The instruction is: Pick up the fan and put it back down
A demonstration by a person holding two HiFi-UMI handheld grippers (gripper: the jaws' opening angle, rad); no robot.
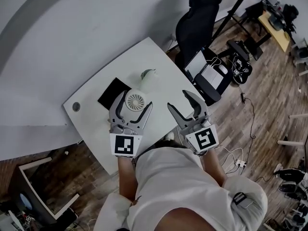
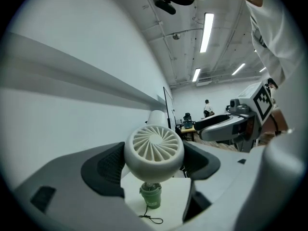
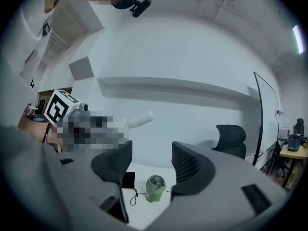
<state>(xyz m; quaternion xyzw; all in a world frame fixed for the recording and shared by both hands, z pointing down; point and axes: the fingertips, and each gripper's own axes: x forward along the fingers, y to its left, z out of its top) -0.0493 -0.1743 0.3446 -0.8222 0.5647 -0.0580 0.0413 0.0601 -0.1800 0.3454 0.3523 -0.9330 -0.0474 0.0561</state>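
My left claw [image 1: 134,101] pinches the white fan [image 2: 154,150] by its round head, clear above the table [image 1: 96,93] and a green bottle [image 2: 151,196]. My right claw [image 1: 179,100] is spread and empty, just beside it.

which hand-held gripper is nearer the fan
Left. The left hand-held gripper is shut on the fan, which sits between its jaws. The right hand-held gripper is open and empty, apart from the fan on its right.

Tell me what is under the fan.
The fan, held in the left gripper, hangs over the white table. Lower down a green jar with a black cord stands on it, beyond the fan. The spot straight beneath is covered by fan and gripper.
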